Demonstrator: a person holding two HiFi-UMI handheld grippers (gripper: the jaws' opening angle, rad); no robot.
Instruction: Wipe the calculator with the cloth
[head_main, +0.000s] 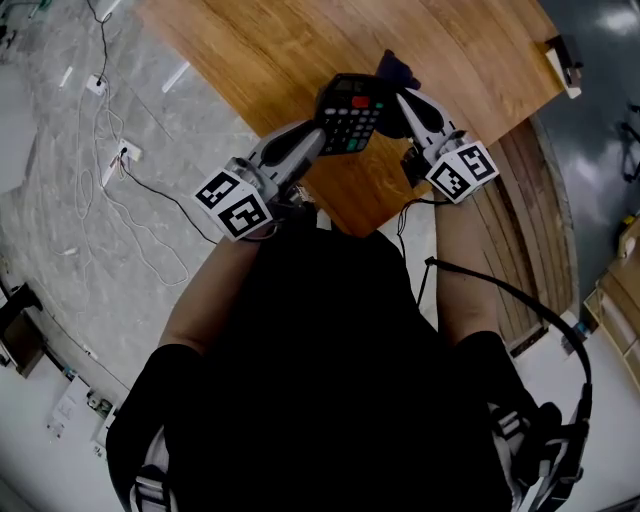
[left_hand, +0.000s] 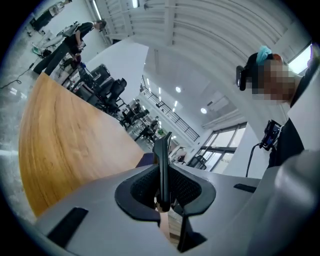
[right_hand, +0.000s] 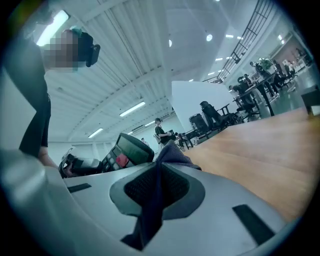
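Left gripper (left_hand: 162, 190): jaws clenched on calculator (left_hand: 162, 155), gripped edge-on, apparently raised off desk (head_main: 250, 50). Right gripper (right_hand: 156, 192): jaws pinching cloth (right_hand: 171, 152), bunch protruding past tips. Calculator just left of right jaws, keypad turned toward them. Recommendation: firm left clamp; press cloth bunch flat on keys, stroke across face, jaw tips clear of display.

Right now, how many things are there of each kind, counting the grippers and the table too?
Calculator: 1
Cloth: 1
Grippers: 2, the left gripper and the right gripper
Wooden table: 1
Total: 5
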